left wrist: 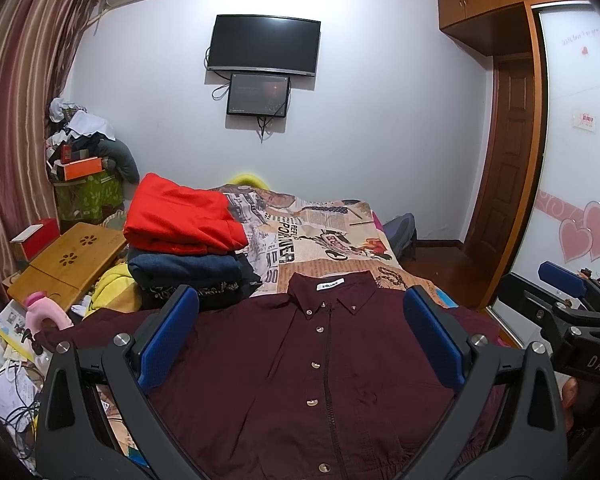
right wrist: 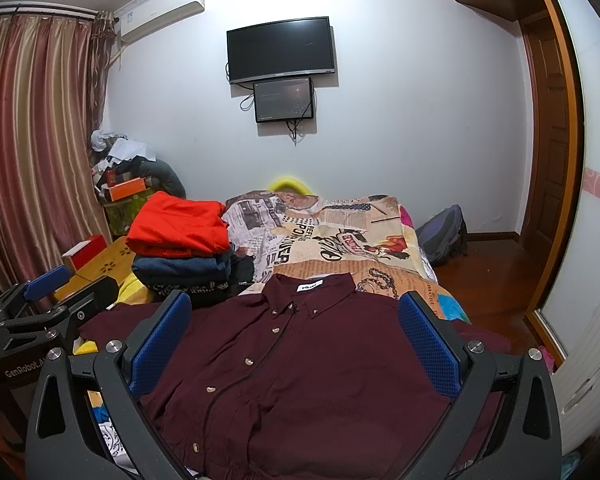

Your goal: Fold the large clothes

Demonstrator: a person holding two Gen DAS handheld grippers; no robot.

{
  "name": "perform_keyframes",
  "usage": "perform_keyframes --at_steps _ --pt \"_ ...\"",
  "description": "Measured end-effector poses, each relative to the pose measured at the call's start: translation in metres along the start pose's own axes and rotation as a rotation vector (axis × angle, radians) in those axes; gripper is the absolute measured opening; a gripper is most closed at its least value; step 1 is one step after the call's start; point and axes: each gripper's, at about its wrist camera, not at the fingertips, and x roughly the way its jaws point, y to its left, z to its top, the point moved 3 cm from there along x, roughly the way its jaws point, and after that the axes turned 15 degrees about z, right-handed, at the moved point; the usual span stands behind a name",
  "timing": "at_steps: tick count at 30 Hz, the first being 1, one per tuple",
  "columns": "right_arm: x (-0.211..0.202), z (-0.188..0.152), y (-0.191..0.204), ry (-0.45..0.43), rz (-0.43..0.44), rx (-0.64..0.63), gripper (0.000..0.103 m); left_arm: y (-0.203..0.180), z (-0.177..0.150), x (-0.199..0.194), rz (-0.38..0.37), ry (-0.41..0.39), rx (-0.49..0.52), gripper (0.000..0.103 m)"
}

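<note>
Both our left gripper (left wrist: 300, 336) and right gripper (right wrist: 296, 340) stand wide apart, holding nothing, above the maroon shirt (left wrist: 300, 368) lying flat on the bed (left wrist: 332, 236). Its sleeves seem partly hidden; a shallow pinch may drag them crooked against the folded pile (left wrist: 188, 240).

Left gripper (left wrist: 300, 336): jaws spread wide, blue pads (left wrist: 166, 336) facing inward, nothing between them. Right gripper (right wrist: 296, 336): likewise spread wide, pads (right wrist: 428, 344) apart and bare. Held side by side at like height, each visible at the edge of the other's view, both pointing forward.
</note>
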Motion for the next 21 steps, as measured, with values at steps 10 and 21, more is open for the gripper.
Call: perform_keyframes --at_steps 10,21 --pt "0.0001 0.0011 -0.0011 0.001 0.001 0.002 0.103 -0.0009 0.0002 0.0006 0.0 0.001 -0.001 0.103" --pt "-0.0001 0.0019 -0.0025 0.0 -0.001 0.006 0.103 0.0004 -0.001 0.002 -0.002 0.007 0.002 0.103"
